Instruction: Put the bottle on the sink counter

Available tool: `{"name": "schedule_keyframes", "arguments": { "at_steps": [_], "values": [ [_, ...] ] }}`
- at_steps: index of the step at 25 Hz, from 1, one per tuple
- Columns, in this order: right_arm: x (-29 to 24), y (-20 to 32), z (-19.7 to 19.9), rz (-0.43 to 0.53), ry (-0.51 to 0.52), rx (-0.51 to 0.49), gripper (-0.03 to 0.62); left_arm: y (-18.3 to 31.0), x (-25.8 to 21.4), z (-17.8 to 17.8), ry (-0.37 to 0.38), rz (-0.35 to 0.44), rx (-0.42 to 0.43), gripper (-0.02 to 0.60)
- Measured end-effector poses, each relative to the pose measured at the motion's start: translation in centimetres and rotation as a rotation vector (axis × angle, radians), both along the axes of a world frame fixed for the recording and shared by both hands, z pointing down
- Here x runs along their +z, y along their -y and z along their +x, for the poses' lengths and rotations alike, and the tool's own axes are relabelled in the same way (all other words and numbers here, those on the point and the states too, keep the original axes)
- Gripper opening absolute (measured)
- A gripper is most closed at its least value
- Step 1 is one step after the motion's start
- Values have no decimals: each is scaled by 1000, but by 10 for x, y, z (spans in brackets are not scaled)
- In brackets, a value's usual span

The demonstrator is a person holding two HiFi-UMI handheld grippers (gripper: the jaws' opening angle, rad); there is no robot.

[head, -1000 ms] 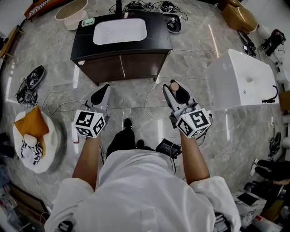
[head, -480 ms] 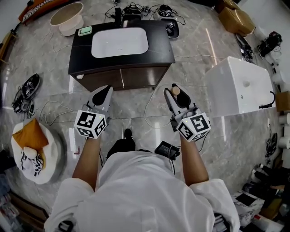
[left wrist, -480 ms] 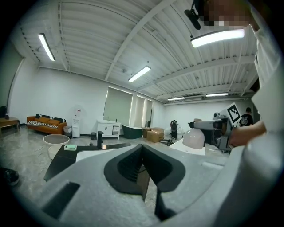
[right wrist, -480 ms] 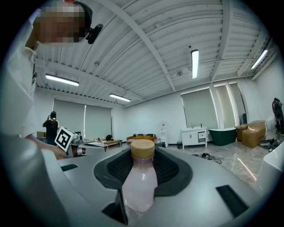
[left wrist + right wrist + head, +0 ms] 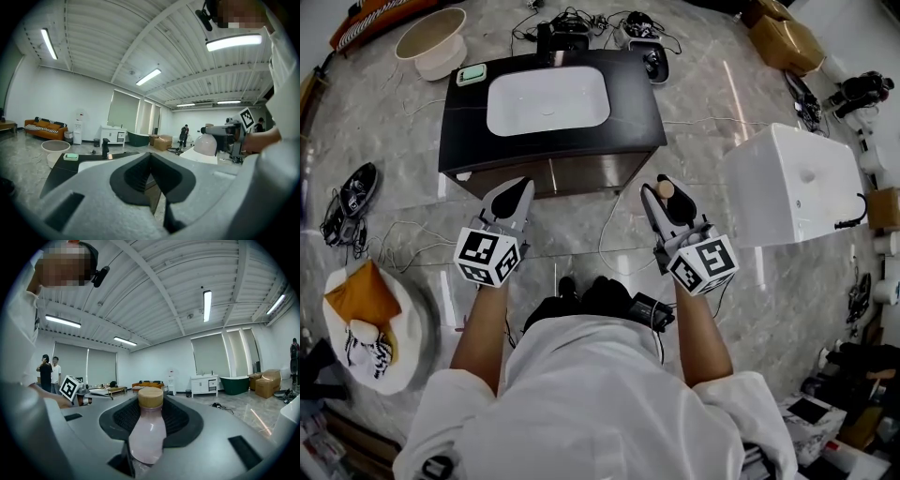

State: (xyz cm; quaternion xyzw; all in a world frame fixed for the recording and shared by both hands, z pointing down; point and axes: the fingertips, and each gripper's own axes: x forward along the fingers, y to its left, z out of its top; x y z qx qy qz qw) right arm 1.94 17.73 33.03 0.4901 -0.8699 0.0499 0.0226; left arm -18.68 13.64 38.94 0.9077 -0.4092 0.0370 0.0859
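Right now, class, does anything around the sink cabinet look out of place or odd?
Yes: loose cables trail over the floor in front of the sink cabinet, and a round basin sits on the floor beyond it. Nothing looks spilled or broken.

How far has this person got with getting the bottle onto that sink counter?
Done: the bottle is gripped in the right gripper. In hand: it is held over the floor, short of the sink counter. Left: reach the counter and set it down.
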Motion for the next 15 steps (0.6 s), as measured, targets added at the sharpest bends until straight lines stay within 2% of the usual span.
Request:
{"name": "schedule_keyframes", "arguments": {
  "at_steps": [8,15],
  "values": [
    [6,59,9,3,17,-27,137,53,4,16,14,-2,3,14],
    [7,133,27,11,20,-74,137,125,6,38,30,-9,-16,14]
  ]
}}
